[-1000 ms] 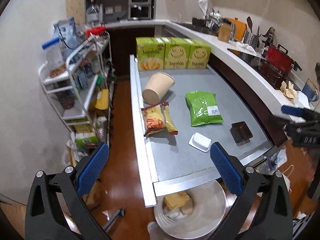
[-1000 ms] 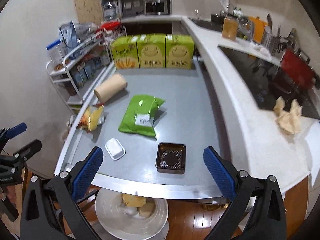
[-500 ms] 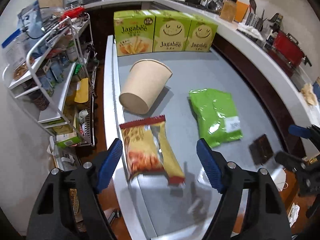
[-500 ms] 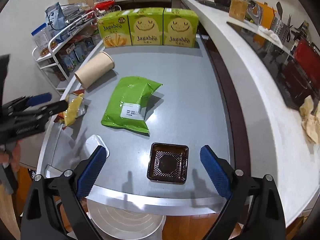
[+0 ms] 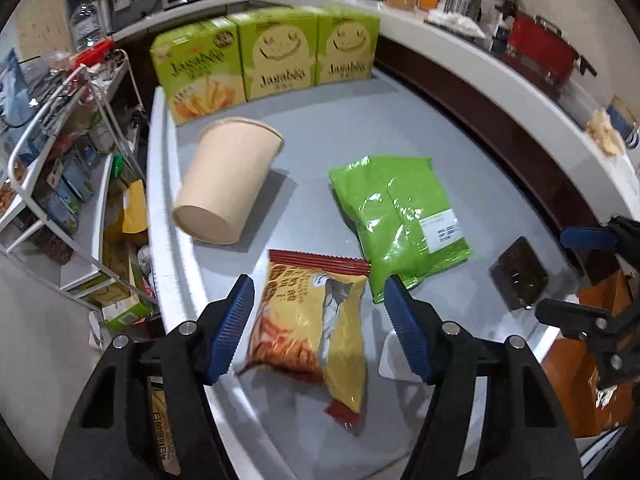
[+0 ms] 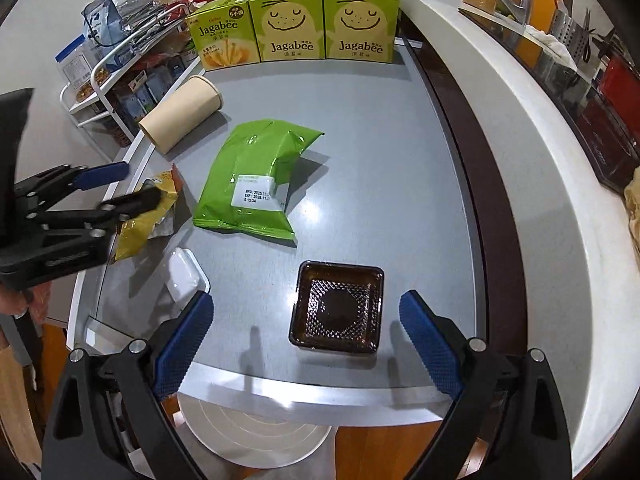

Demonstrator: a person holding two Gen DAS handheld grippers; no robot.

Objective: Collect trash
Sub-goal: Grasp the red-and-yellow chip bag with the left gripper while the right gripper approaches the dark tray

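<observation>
On the grey table lie a yellow-and-red snack wrapper (image 5: 312, 332), a tipped tan paper cup (image 5: 228, 188), a green bag (image 5: 400, 216), a small white tray (image 6: 184, 276) and a dark square tray (image 6: 338, 306). My left gripper (image 5: 320, 328) is open, its fingers either side of the snack wrapper (image 6: 148, 212) just above it. My right gripper (image 6: 304, 344) is open and empty over the table's near edge, the dark tray between its fingers. A white bin (image 6: 256, 436) stands below the table's front edge.
Three green Jagabee boxes (image 6: 296, 28) stand along the table's far edge. A white wire rack (image 5: 60, 152) with goods stands to the left. A white counter (image 6: 520, 128) with kitchenware curves along the right.
My left gripper has moved forward and down from over the bin to straddle the snack wrapper. My right gripper has moved forward toward the dark tray.
</observation>
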